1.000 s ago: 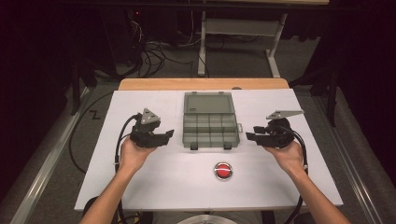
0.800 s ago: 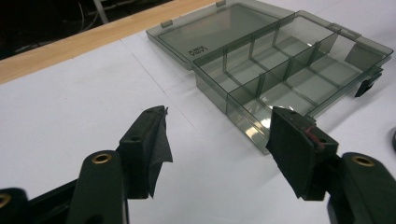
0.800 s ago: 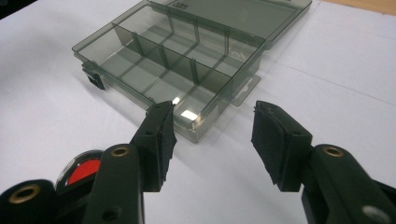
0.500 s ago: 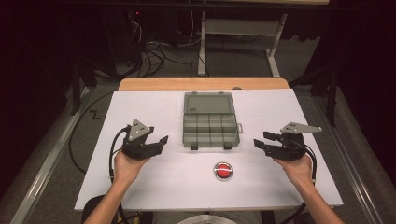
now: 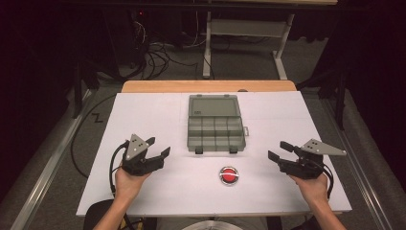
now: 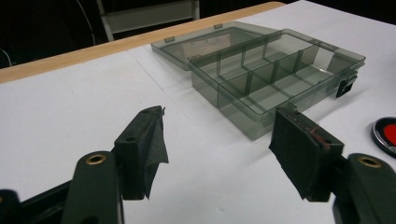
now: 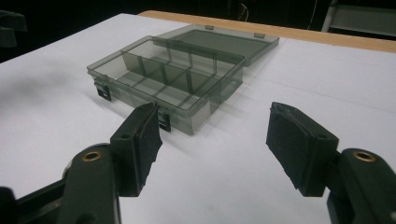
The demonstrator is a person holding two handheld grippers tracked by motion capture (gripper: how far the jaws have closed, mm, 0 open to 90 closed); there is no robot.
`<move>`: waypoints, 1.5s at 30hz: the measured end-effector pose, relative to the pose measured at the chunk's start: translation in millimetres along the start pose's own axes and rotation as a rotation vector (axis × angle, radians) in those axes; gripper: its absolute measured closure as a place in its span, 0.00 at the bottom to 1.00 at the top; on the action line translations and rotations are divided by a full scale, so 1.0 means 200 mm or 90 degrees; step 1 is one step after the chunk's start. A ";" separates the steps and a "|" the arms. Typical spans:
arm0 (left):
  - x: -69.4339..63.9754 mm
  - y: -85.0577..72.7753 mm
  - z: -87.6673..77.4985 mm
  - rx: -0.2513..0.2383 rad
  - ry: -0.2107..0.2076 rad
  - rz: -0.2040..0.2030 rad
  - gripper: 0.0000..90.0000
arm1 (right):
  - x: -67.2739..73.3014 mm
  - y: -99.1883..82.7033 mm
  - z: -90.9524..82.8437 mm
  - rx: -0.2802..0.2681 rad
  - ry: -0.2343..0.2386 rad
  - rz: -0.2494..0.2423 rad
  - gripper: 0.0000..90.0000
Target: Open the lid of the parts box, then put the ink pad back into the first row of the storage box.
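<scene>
A smoky-grey transparent plastic compartment box (image 5: 215, 128) lay open at the middle of the white tabletop (image 5: 143, 110), its lid flat toward the wooden far edge (image 5: 206, 86). A round red push button (image 5: 229, 175) sat just in front of it. The left gripper (image 5: 159, 148) and right gripper (image 5: 276, 150) flanked the box, well apart from it (bare table between). Both had just been opening their jaws, which stood wide with nothing between them.

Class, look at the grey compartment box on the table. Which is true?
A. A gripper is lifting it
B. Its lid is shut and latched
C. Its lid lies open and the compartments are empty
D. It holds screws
C: the compartment box has its lid folded back flat, and every compartment looks bare.
</scene>
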State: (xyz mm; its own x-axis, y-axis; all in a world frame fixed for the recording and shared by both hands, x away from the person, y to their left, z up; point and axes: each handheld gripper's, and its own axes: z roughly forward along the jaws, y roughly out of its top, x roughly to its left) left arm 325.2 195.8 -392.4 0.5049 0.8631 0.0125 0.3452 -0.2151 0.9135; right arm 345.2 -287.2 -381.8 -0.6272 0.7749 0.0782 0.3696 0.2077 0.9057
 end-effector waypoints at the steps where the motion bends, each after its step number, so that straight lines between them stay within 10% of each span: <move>1: 0.00 0.00 0.00 -0.004 0.002 0.001 0.39 | 0.00 -0.01 -0.01 -0.004 -0.003 0.002 0.40; 27: -0.02 -0.11 -0.02 -0.034 0.016 -0.019 0.37 | -0.03 -0.15 -0.05 -0.063 -0.042 0.015 0.36; 45: -0.01 -0.13 -0.01 -0.034 0.015 -0.035 0.36 | 0.02 -0.09 0.00 -0.050 -0.031 -0.005 0.36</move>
State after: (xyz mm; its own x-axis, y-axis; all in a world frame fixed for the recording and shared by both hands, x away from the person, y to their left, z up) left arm 313.7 200.2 -415.3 0.4680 0.8833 -0.0294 0.3282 -0.1429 0.9337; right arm 335.9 -287.7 -397.7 -0.5949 0.8021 0.0522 0.3083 0.1678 0.9364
